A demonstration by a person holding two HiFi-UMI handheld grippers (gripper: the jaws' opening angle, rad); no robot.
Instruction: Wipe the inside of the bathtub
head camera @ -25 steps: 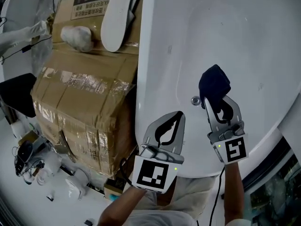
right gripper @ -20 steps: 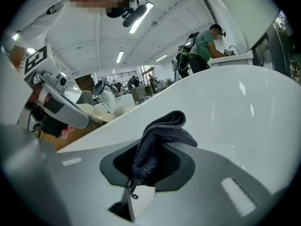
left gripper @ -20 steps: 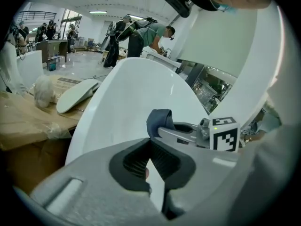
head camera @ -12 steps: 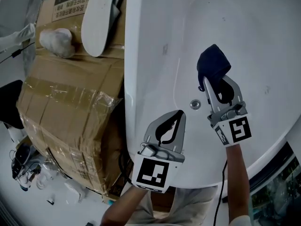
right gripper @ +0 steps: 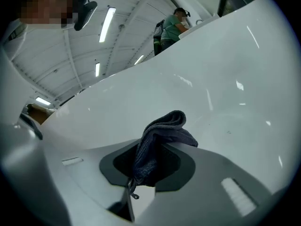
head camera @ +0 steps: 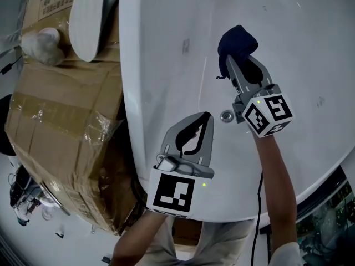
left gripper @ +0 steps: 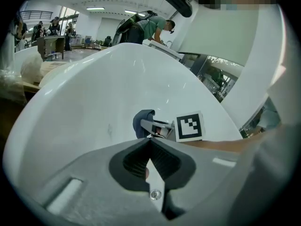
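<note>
The white bathtub (head camera: 310, 32) fills the right of the head view, seen from above its rim. My right gripper (head camera: 233, 62) reaches into the tub, shut on a dark blue cloth (head camera: 234, 43) that bunches out past its tips against the inner wall. In the right gripper view the cloth (right gripper: 157, 145) hangs folded between the jaws. A round metal fitting (head camera: 226, 116) sits on the tub wall just beside the right gripper's body. My left gripper (head camera: 206, 118) hovers over the tub's near rim, shut with nothing in it; the left gripper view shows the cloth (left gripper: 142, 123) ahead.
A taped cardboard box (head camera: 61, 115) stands left of the tub, carrying a white oval lid (head camera: 90, 15) and a wrapped bundle (head camera: 40, 44). In the right gripper view a person (right gripper: 170, 28) stands beyond the far rim. Cables and small items (head camera: 22, 195) lie on the floor at lower left.
My right gripper has carried the cloth up the tub's inner wall, farther from me and past the metal fitting. The left gripper has stayed near the rim. The view shifted right.
</note>
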